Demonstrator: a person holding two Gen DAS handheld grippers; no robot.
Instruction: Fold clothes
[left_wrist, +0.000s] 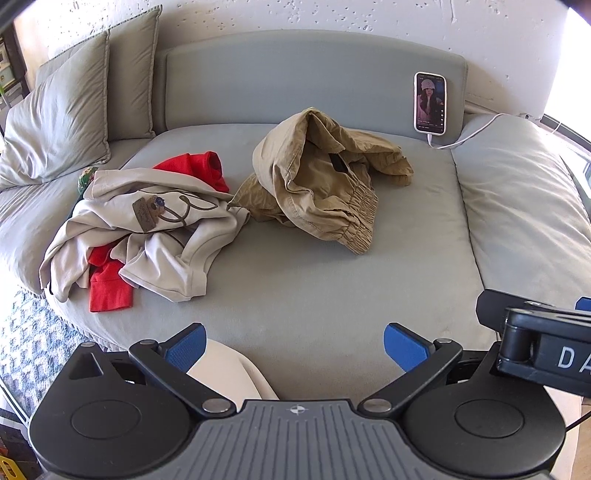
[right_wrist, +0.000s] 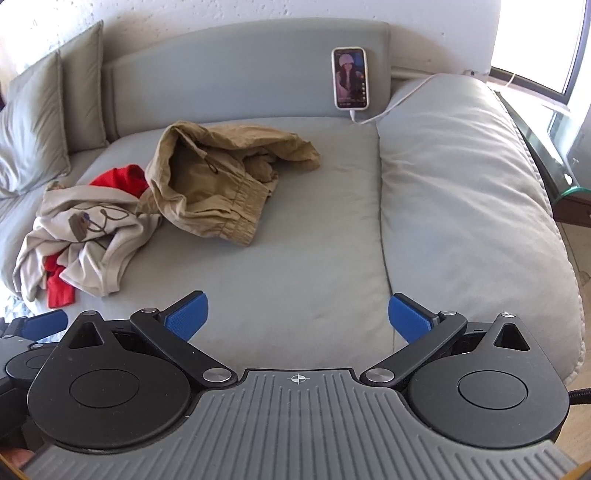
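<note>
Because the beige shirt (left_wrist: 147, 229) lay over it, the red garment (left_wrist: 110, 284) was mostly hidden at the bed's (left_wrist: 314, 288) left. Crumpled khaki trousers (left_wrist: 321, 181) sat mid-bed, waistband toward the viewer, long axis unclear. Both the left gripper (left_wrist: 295, 347) and right gripper (right_wrist: 297, 317) gaped wide, holding nothing.

We see a grey-blue sofa bed (left_wrist: 332, 295) with a padded backrest (left_wrist: 295, 74) behind it. A phone (left_wrist: 430, 102) leans upright against that backrest, screen lit, with a white cable (left_wrist: 469, 134) plugged into its bottom and running off to the right. Two grey-green pillows (left_wrist: 59, 122) stand at the left, and a pale cushion (left_wrist: 524, 199) lies along the right side. A patterned rug (left_wrist: 33, 343) shows at lower left.
</note>
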